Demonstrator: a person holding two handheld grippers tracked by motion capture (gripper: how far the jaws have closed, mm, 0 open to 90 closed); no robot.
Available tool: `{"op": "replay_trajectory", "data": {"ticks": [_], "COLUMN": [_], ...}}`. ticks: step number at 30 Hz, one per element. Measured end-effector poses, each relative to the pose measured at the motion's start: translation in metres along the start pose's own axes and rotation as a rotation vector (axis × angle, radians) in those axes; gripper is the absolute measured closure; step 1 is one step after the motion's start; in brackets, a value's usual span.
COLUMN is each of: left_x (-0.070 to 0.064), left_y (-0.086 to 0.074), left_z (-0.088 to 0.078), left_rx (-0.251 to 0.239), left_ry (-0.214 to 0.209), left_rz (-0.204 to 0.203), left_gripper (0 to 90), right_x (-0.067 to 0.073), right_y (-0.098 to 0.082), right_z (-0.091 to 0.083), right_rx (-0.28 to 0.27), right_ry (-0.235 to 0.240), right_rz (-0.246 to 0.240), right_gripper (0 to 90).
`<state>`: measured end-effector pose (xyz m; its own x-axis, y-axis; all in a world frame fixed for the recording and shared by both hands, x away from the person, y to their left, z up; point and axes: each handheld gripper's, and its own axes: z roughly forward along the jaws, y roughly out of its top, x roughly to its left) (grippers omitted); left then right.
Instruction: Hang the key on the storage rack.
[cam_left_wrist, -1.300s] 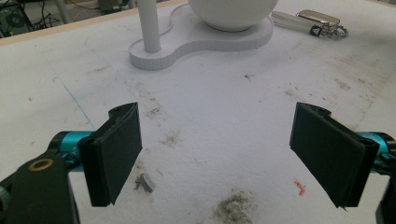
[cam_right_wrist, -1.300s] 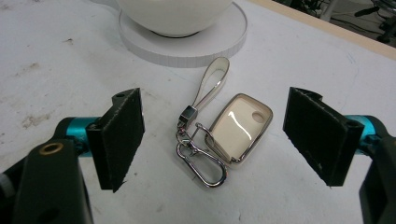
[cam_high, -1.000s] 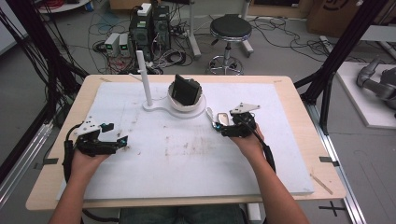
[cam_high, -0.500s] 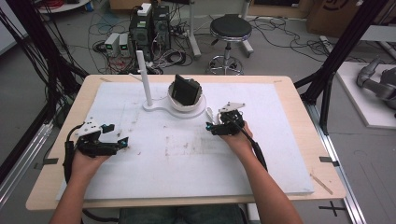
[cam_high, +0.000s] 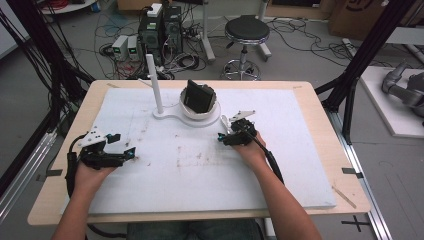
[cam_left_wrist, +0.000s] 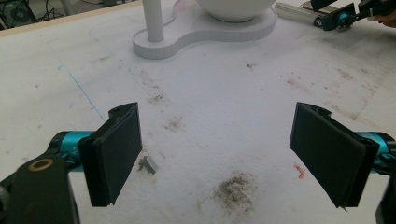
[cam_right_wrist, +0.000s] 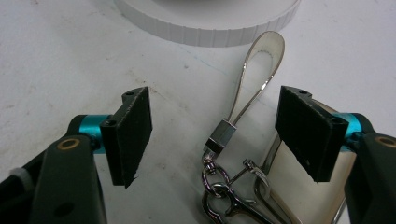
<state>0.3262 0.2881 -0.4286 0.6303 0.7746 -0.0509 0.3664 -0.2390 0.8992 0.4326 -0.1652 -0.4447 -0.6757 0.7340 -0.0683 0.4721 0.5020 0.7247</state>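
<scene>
Right gripper (cam_right_wrist: 212, 135) sits low over the keychain (cam_right_wrist: 233, 154), jaws wide apart, one on each side of its loop and swivel; nothing is clamped. The keychain lies flat on the white board (cam_high: 280, 175), just in front of the white stand (cam_high: 187, 116), right of the board's middle; in the high view it is mostly hidden under the right gripper (cam_high: 231, 136). Metal loop (cam_right_wrist: 261, 65) points toward the stand's round base, its tip close to the base edge but apart from it. Clips and rings (cam_right_wrist: 229, 196) are bunched at the near end, under the gripper body. Left gripper (cam_left_wrist: 215, 158) rests near the left edge of the board, well apart from the work, jaws fully apart over bare, stained board; it also shows in the high view (cam_high: 107, 152). Risks, as judged: the keychain is thin polished metal lying flat, so the pads could close above it and catch nothing, or pinch one side of the loop and let it slide out. If the jaws close on the small swivel block, the piece may rotate and hang crooked, with the clip end swinging. Pushing forward while closing could shove the loop against the stand base and jam it. Pressing too low would drag the pads on the board. A black object (cam_high: 200, 97) sits in the stand's bowl; a swinging clip could knock it on the way up. I cannot tell whether the rings are tangled.
</scene>
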Motion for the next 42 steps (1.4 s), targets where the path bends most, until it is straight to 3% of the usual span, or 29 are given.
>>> {"op": "replay_trajectory", "data": {"ticks": [4, 7, 10, 11, 12, 13, 14, 15, 17, 23, 26, 40, 42], "left_x": [-0.001, -0.001, -0.001, -0.001, -0.001, -0.001, -0.001, -0.001, -0.001, -0.001, -0.001, 0.003, 0.002], "left_y": [0.0, 0.0, 0.0, 0.0, 0.0, 0.0, 0.0, 0.0, 0.0, 0.0, 0.001, 0.001, 0.001], "left_z": [0.001, 0.001, 0.001, 0.001, 0.001, 0.001, 0.0, 0.0, 0.0, -0.001, -0.002, -0.007, -0.007], "left_rx": [-0.002, -0.001, -0.001, -0.001, -0.001, -0.001, 0.001, 0.001, 0.0, -0.005, -0.005, -0.02, -0.019], "left_ry": [-0.003, -0.002, -0.003, -0.003, -0.002, -0.002, -0.005, -0.003, -0.003, -0.005, -0.005, 0.004, 0.004], "left_rz": [-0.001, -0.001, -0.003, -0.003, -0.001, -0.001, 0.002, 0.0, 0.0, -0.001, 0.001, -0.007, -0.004], "left_gripper": [16.8, 16.8, 16.8, 16.8, 16.8, 16.8, 16.8, 16.8, 16.8, 16.8, 16.8, 16.8, 16.8], "right_x": [0.003, 0.001, -0.002, -0.002, -0.004, -0.004, -0.004, -0.006, -0.006, -0.011, -0.014, -0.002, 0.003], "right_y": [-0.001, -0.002, -0.003, -0.003, -0.003, -0.003, -0.003, -0.003, -0.003, -0.004, -0.006, 0.004, 0.007], "right_z": [0.004, 0.006, 0.005, 0.005, 0.003, 0.003, 0.002, 0.001, 0.0, -0.006, -0.009, -0.054, -0.066], "right_rx": [0.029, 0.036, 0.033, 0.033, 0.035, 0.035, 0.036, 0.039, 0.044, 0.069, 0.056, -0.125, -0.186], "right_ry": [0.008, 0.024, 0.035, 0.035, 0.029, 0.029, 0.022, 0.018, 0.015, -0.007, 0.011, 0.042, 0.051], "right_rz": [-0.011, 0.022, 0.049, 0.049, 0.058, 0.058, 0.058, 0.059, 0.058, 0.083, 0.106, 0.107, 0.084], "right_gripper": [33.2, 34.0, 44.9, 44.9, 54.4, 54.4, 60.4, 72.3, 77.7, 82.7, 82.8, 82.8, 82.9]}}
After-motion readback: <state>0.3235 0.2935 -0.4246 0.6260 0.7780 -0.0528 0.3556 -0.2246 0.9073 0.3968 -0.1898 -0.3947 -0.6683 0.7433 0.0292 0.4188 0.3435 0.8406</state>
